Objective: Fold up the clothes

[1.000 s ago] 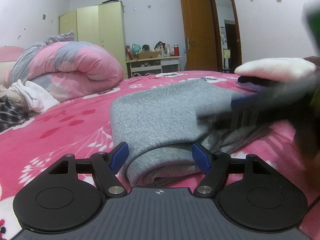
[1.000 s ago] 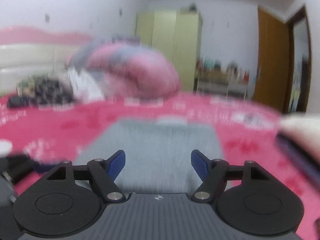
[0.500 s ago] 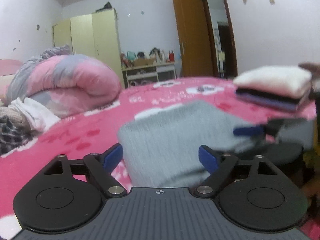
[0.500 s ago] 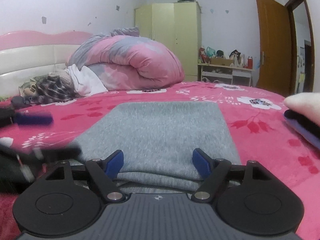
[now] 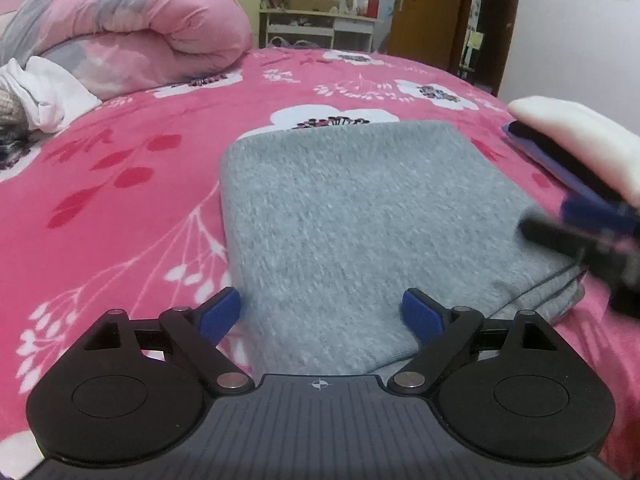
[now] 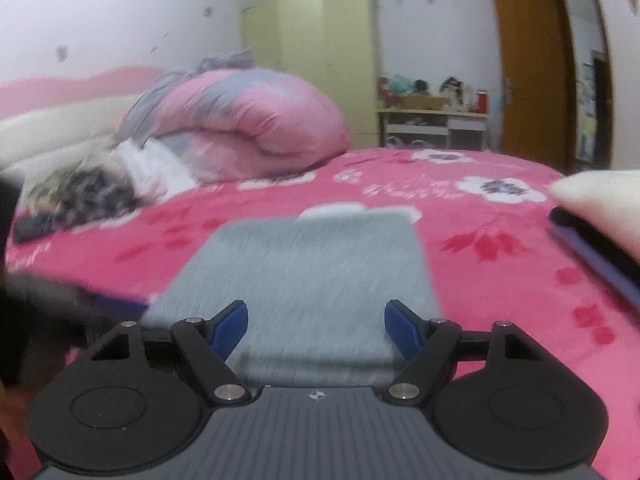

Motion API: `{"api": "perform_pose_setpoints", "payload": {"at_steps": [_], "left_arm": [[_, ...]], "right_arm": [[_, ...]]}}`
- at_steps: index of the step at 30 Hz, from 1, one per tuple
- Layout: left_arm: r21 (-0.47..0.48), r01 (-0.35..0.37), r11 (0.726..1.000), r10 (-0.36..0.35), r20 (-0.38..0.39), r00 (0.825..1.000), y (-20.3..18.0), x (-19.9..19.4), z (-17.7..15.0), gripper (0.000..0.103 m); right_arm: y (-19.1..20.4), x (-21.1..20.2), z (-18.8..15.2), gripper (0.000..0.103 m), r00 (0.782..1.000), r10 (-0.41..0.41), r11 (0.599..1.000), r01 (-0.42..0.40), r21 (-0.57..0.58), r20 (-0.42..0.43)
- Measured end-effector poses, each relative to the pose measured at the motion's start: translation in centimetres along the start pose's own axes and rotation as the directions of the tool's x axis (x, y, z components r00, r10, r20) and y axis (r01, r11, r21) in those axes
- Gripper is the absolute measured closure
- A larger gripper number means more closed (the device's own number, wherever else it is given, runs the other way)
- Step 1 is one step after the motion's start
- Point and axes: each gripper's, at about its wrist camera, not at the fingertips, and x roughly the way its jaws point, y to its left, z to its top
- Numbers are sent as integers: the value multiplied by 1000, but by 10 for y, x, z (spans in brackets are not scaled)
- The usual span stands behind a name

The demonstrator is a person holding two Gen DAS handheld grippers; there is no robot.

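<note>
1. The fingers of the left gripper (image 5: 320, 314) stand wide apart with nothing between them; they have just been opening, and the grey cloth lies under them, not clamped.
2. The fingers of the right gripper (image 6: 316, 328) are also apart and empty, above the near edge of the same cloth.
3. The grey garment (image 5: 360, 232) is already folded into a thick rectangle and lies flat on the bed (image 5: 100, 200), near the front edge, between the two grippers.
4. I judge it soft, light and a little fluffy. It will bend and sag when lifted, and the layers may slide open, so it is better to pinch all the layers together at the folded edges, one side in each gripper.
5. Just beside it, on the right, is a stack of folded clothes (image 5: 576, 140) with a cream piece on top.
6. The bed has a pink flowered cover, soft and not slippery. A rolled pink quilt (image 5: 132, 36) and unfolded clothes (image 5: 44, 92) lie farther back.
7. Behind are a yellow wardrobe (image 6: 312, 64), a crowded desk (image 6: 432, 120) and a brown door (image 6: 528, 64).
</note>
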Motion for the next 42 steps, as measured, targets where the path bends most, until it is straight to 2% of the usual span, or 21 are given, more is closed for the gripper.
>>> {"api": "perform_pose_setpoints", "payload": {"at_steps": [2,4,7,9,11,15,17,22,26,32,35,36,37,42], "left_arm": [[-15,0,1000,0,-21,1000,2,1,1,12],[-15,-7,1000,7,-32,999,2,2,3,10],[0,-20,1000,20,-37,999,0,2,6,9],[13,-28,1000,29,-35,999,-2,0,6,9],[27,-37,999,38,-32,999,-4,0,6,7],[41,-49,998,50,-31,998,-6,1,7,6],[46,-55,997,57,-30,998,-7,0,7,6],[66,-69,995,71,-29,997,-10,1,8,5],[77,-75,994,77,-25,997,-11,2,8,5],[78,-78,994,80,-28,996,-12,2,8,5],[77,-74,994,77,-33,997,-11,3,9,4],[74,-73,995,75,-34,997,-11,3,9,4],[72,-72,995,75,-36,997,-11,3,9,4],[65,-61,996,64,-34,997,-8,3,7,4]], "right_arm": [[-2,3,13,32,999,-49,999,49,-2,4],[-6,15,16,36,997,-75,997,75,10,-33],[-10,43,0,44,977,-130,991,128,-22,-170],[-8,44,3,45,975,-136,991,133,-31,-174],[-6,43,11,58,976,-141,990,139,-22,-165],[-5,46,31,61,985,-134,991,134,-2,-108],[-2,52,32,61,986,-133,991,133,-6,-101],[-4,78,8,61,975,-135,990,127,-53,-175],[-5,77,25,61,974,-121,993,118,-28,-192],[-10,94,47,61,980,-123,992,123,-12,-156],[-16,120,39,61,968,-133,991,136,0,-215],[-18,130,32,58,961,-136,990,140,-2,-241],[-18,132,27,54,965,-137,990,138,-11,-222],[-16,127,22,54,970,-139,990,137,-24,-202]]}}
